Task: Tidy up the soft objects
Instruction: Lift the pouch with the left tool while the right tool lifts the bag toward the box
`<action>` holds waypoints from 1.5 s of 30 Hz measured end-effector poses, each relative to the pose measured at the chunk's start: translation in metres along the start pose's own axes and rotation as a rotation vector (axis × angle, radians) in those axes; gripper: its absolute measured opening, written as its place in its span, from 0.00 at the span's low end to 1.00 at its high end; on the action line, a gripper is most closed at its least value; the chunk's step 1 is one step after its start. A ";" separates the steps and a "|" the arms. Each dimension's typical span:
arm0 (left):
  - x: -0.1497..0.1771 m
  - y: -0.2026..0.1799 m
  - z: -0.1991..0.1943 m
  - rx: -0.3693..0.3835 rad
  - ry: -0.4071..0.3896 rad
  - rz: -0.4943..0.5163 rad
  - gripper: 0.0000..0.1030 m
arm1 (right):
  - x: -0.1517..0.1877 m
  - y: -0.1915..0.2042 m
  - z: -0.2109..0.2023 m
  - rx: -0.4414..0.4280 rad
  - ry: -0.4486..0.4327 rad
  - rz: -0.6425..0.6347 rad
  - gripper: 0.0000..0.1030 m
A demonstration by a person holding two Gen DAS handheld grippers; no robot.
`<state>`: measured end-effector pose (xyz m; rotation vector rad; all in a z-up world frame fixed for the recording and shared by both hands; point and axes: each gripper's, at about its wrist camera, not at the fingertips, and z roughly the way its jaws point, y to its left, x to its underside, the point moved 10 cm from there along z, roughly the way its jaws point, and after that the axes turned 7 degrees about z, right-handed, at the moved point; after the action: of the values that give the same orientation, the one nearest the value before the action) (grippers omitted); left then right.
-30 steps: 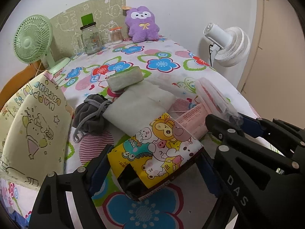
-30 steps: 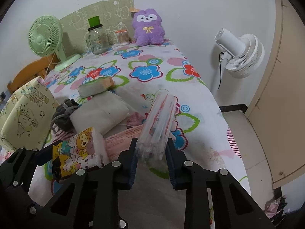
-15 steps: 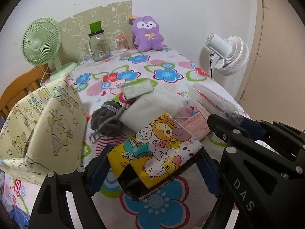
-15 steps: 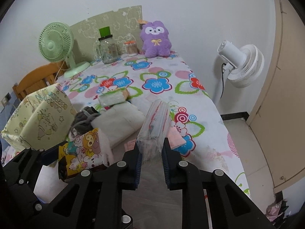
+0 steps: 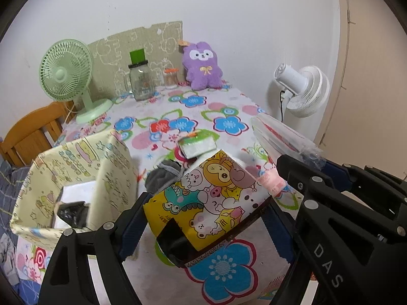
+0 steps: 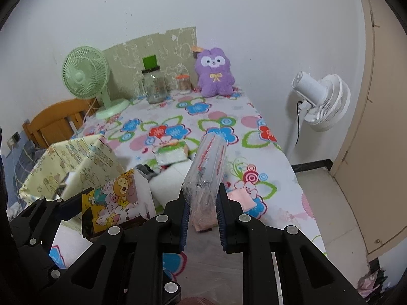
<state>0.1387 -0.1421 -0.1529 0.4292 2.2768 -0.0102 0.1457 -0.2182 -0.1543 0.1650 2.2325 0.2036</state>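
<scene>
Your left gripper (image 5: 206, 218) has its fingers spread wide around the soft cartoon-printed tissue pack (image 5: 211, 198), held off the tabletop's near edge; it is light and squashy, so keep hold of its flat sides. Your right gripper (image 6: 202, 212) pinches the crinkly clear plastic packet (image 6: 207, 162), which looks slippery. Just left stands the open yellow fabric box (image 5: 76, 167).

Tissue pack (image 5: 211, 198): glossy printed plastic film. Sleeve (image 6: 207, 167): clear crinkly plastic. Tablecloth (image 5: 229, 124): smooth flowered sheet. Plush (image 5: 202, 66): fuzzy purple cloth. Jar (image 5: 140, 81): clear glass. Chair (image 5: 30, 132): varnished wood. Grippers' frames: matt black plastic.
</scene>
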 end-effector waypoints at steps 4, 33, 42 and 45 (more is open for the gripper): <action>-0.006 0.006 -0.010 -0.002 -0.020 0.001 0.84 | -0.007 0.008 -0.009 -0.006 -0.020 -0.001 0.22; -0.019 0.078 -0.048 -0.052 -0.069 -0.050 0.84 | -0.035 0.090 -0.035 -0.089 -0.070 -0.075 0.22; -0.016 0.106 -0.051 -0.085 -0.068 -0.070 0.84 | -0.036 0.120 -0.029 -0.131 -0.055 -0.082 0.22; -0.013 0.117 -0.050 -0.096 -0.059 -0.084 0.84 | -0.036 0.130 -0.025 -0.144 -0.045 -0.089 0.22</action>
<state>0.1468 -0.0288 -0.0944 0.2788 2.2254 0.0433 0.1545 -0.1002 -0.0857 -0.0077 2.1656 0.3077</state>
